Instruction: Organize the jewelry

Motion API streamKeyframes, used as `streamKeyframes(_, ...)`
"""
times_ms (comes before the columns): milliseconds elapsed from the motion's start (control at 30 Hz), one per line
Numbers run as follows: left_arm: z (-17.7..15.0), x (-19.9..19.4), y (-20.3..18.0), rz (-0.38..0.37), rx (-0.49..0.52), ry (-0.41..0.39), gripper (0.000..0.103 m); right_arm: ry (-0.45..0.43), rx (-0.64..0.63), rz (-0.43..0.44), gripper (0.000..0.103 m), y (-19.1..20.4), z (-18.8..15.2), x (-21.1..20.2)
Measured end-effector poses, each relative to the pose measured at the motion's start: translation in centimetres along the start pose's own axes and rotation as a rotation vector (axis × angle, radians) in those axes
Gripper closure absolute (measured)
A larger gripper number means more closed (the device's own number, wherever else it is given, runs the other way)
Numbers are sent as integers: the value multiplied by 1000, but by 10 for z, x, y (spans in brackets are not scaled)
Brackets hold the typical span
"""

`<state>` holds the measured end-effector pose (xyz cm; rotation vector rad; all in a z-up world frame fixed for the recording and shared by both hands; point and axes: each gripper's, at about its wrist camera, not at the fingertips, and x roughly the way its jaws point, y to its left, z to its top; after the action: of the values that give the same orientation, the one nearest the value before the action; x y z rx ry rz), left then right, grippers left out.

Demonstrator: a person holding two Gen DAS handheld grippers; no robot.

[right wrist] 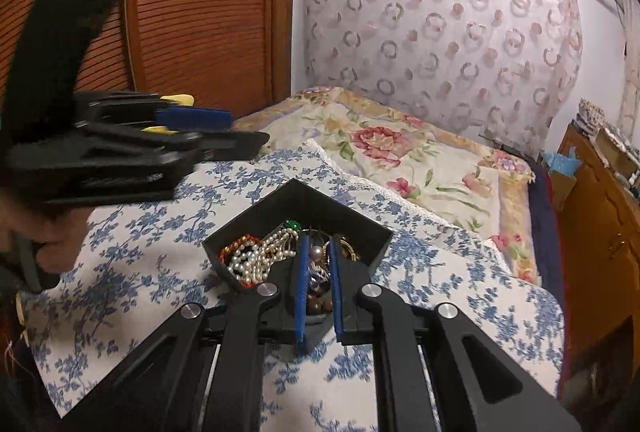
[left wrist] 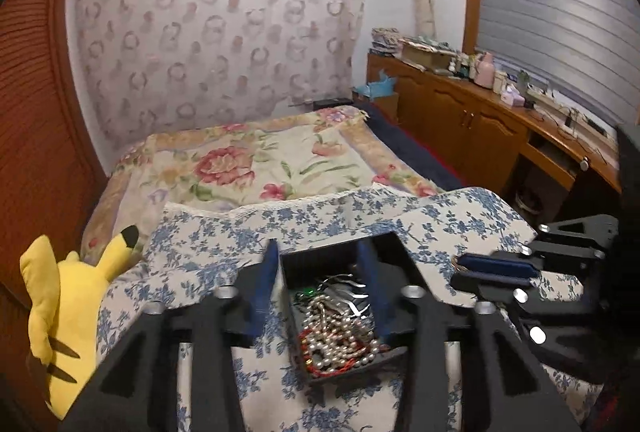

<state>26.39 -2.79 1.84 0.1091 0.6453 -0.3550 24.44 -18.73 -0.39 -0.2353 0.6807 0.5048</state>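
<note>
Both grippers are hovering over the black tray: left gripper fingers are standing wide and empty astride it, while the nearer right gripper fingers are narrowing, not yet closed, around the jewelry.

I see a black open box sitting upright on the bed, on its blue-flowered cloth, near the cloth's front edge. It is roughly square with low walls. Inside lies a tangled heap of jewelry: a pearl string piled at the near side, a red bead strand curling along the wall beside it, a green stone toward the far corner, and silvery pieces behind the pearls. In the right wrist view I also see brown beads and one single pearl within the box.
</note>
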Motion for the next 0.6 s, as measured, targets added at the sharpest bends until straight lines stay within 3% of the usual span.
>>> streamKeyframes(100, -12, -6, 12, 27, -20, -7, 38, 13, 20, 22, 91, -2, 6, 21)
streamKeyframes(233, -28, -10, 28, 50, -50, -9, 20, 30, 59, 52, 91, -3, 13, 47)
streamKeyframes(467, -51, -19, 50, 76, -88, -3, 11, 47, 130, 79, 91, -6, 26, 72)
streamKeyframes(500, -54, -22, 52, 78, -95, -7, 9, 45, 135, 80, 88, -6, 27, 72)
streamKeyframes(533, -56, -24, 52, 78, -100, -9, 8, 41, 136, 80, 77, -5, 27, 71)
streamKeyframes(600, -61, -28, 51, 81, -105, -16, 7, 32, 134, 76, 65, -5, 28, 68)
